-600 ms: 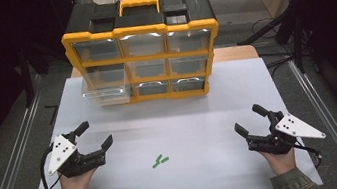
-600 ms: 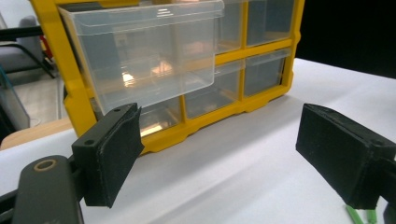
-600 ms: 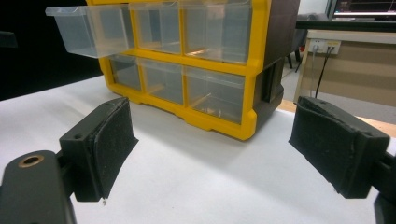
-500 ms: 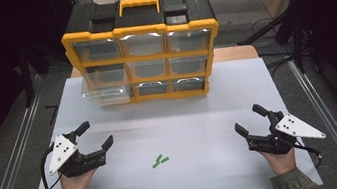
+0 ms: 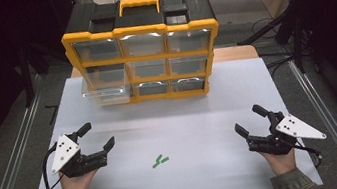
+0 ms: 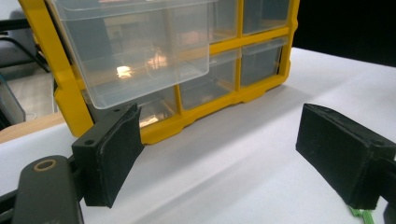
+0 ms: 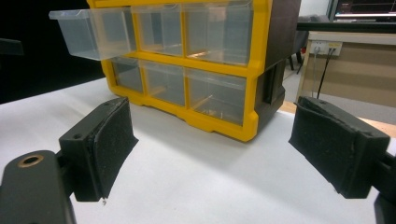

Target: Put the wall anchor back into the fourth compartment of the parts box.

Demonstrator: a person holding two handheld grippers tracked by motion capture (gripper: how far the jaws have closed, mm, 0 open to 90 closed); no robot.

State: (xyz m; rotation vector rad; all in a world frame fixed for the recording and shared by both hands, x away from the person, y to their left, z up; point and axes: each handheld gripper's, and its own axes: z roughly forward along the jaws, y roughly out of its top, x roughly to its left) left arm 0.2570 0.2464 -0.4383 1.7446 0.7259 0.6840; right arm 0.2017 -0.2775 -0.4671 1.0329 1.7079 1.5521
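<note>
White board point(image 5: 171, 124) covers the table in front of me, with dark floor and a metal rail on either side of it. At its far edge stands my biggest thing, a yellow-and-black organiser point(image 5: 142, 53) with three rows of clear drawers and a yellow handle on top. One drawer point(image 5: 104, 86), the left one of the middle row, is pulled out toward me and juts past the frame; in the left gripper view point(image 6: 135, 51) it hangs just above and beyond my jaws, and I cannot make out anything inside it.

My left gripper point(image 5: 97, 138) rests low at the near left of the board, jaws spread wide with nothing between them but bare board. My right gripper point(image 5: 250, 120) sits at the near right, well apart from the left one, its jaws just as wide and holding nothing; both point toward the organiser.

Between the two grippers, near my edge of the board and closer to the left one, lies a small green piece point(image 5: 160, 161), forked in shape. Neither gripper touches it.
</note>
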